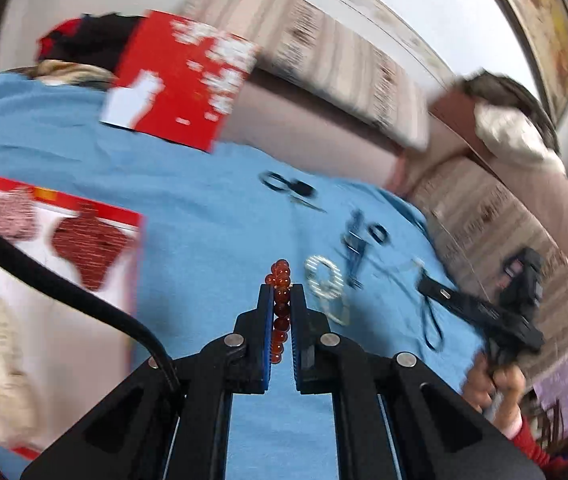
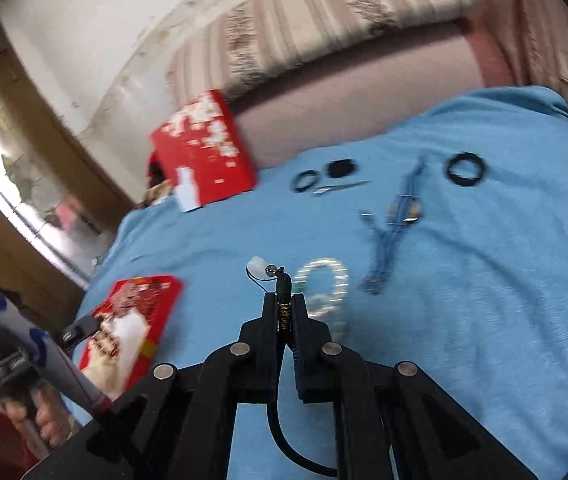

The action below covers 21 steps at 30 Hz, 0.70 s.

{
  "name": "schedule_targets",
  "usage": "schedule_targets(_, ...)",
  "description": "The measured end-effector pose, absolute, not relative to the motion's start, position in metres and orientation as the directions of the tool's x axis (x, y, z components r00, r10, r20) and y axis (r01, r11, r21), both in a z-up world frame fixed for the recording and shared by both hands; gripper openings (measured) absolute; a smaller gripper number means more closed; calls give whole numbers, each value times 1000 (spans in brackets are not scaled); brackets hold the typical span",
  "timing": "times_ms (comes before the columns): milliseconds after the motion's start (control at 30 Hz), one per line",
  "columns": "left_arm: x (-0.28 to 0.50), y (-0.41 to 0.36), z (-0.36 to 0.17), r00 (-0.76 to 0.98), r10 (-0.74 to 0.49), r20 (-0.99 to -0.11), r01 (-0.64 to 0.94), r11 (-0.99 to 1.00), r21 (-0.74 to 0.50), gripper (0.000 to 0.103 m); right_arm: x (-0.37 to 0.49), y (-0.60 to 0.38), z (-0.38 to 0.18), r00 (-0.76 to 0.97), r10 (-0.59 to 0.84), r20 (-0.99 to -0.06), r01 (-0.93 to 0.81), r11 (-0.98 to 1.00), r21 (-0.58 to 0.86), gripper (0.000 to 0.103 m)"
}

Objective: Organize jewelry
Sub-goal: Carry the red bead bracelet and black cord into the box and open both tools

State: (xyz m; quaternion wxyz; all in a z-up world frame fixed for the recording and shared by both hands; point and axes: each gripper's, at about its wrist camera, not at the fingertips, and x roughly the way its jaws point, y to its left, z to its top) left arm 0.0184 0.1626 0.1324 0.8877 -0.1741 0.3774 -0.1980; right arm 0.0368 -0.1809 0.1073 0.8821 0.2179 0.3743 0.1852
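My left gripper [image 1: 282, 292] is shut on an amber bead bracelet [image 1: 281, 312], held above the blue cloth [image 1: 204, 220]. My right gripper [image 2: 284, 300] is shut on a black cord necklace [image 2: 283, 312] with a white pendant [image 2: 258, 267] sticking out past the tips; it also shows at the right of the left wrist view [image 1: 436, 292]. On the cloth lie a clear bead bracelet [image 2: 324, 288], a blue strap piece [image 2: 396, 224], a black ring band [image 2: 466, 169], another black band [image 2: 306, 180] and a dark round piece [image 2: 340, 168].
A flat red box [image 1: 64, 248] lies at the cloth's left side, also seen in the right wrist view [image 2: 132, 320]. A red box lid [image 2: 204, 148] stands at the back. A striped sofa [image 2: 324, 20] runs behind the cloth.
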Motion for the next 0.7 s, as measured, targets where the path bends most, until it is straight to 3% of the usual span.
schedule_targets(367,45,257,98,627,-275,-729,-121,890,-439,7,53,-22,107,438,740,-510,-297,654,695,7)
schedule_targets(700,56,310,56,502,-107,-858,-358,878,-319,7,93,98,55,270,816,-511,-184,565,804,7)
